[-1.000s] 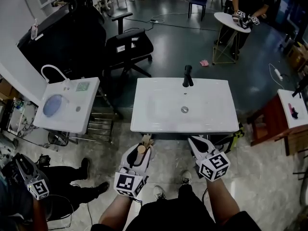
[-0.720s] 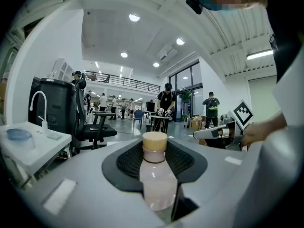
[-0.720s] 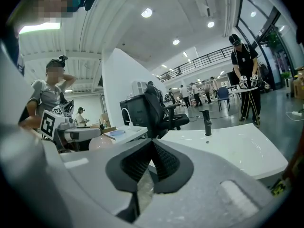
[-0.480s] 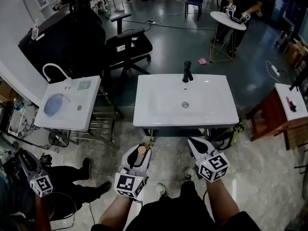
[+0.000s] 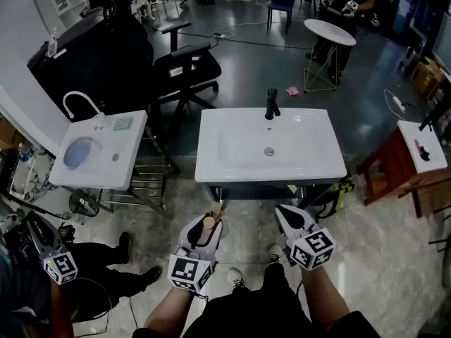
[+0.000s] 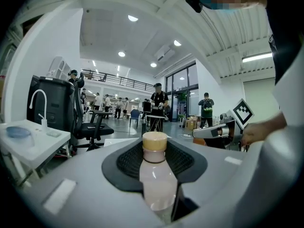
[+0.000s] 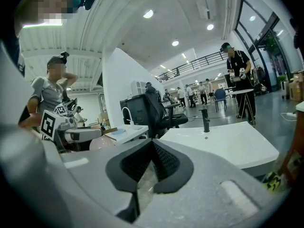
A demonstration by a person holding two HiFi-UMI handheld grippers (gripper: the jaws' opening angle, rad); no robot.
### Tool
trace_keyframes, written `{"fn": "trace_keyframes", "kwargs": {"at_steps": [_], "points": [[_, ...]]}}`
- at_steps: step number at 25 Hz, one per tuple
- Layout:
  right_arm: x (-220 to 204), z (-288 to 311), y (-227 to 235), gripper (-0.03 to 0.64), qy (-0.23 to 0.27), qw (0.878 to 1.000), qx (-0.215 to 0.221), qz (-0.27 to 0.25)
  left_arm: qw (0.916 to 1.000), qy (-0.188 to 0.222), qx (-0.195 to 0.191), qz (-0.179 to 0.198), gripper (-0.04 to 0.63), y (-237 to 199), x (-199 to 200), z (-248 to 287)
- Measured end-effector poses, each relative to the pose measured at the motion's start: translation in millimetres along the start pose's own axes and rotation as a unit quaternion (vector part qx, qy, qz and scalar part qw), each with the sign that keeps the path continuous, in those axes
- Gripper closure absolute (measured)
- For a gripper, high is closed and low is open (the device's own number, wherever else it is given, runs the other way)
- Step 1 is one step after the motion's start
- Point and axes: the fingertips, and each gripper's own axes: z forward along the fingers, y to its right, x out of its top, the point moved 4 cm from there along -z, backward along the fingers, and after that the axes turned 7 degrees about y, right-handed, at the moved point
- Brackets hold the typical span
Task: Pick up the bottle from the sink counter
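A pale pink bottle (image 6: 156, 184) with a tan cap (image 5: 208, 222) stands upright between the jaws of my left gripper (image 6: 154, 151), which is shut on its body. In the head view the left gripper (image 5: 202, 229) hovers over the floor, a short way in front of the white sink counter (image 5: 310, 167) with its black faucet (image 5: 270, 104). My right gripper (image 5: 289, 215) is level with it to the right, its jaws together and holding nothing. The right gripper view shows its pads (image 7: 159, 161) meeting and the counter (image 7: 223, 144) ahead.
A smaller white sink unit (image 5: 123, 157) with a blue basin stands to the left, with a black office chair (image 5: 187, 65) behind it. A red-brown stand (image 5: 394, 171) is at the right. Another person's legs (image 5: 106, 273) and gripper (image 5: 49, 255) are at lower left.
Both grippers and the view have drawn back from the sink counter, so the gap to its front edge is wider. The bottle stays in the left gripper.
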Motion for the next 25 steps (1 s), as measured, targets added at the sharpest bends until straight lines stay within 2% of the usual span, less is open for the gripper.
{"fn": "trace_keyframes", "kwargs": {"at_steps": [25], "points": [[-5.7, -7.9, -6.8, 0.617, -0.011, 1.0, -0.006, 0.001, 1.0, -0.003, -0.006, -0.002, 0.456, 1.3, 1.8, -4.5]]}}
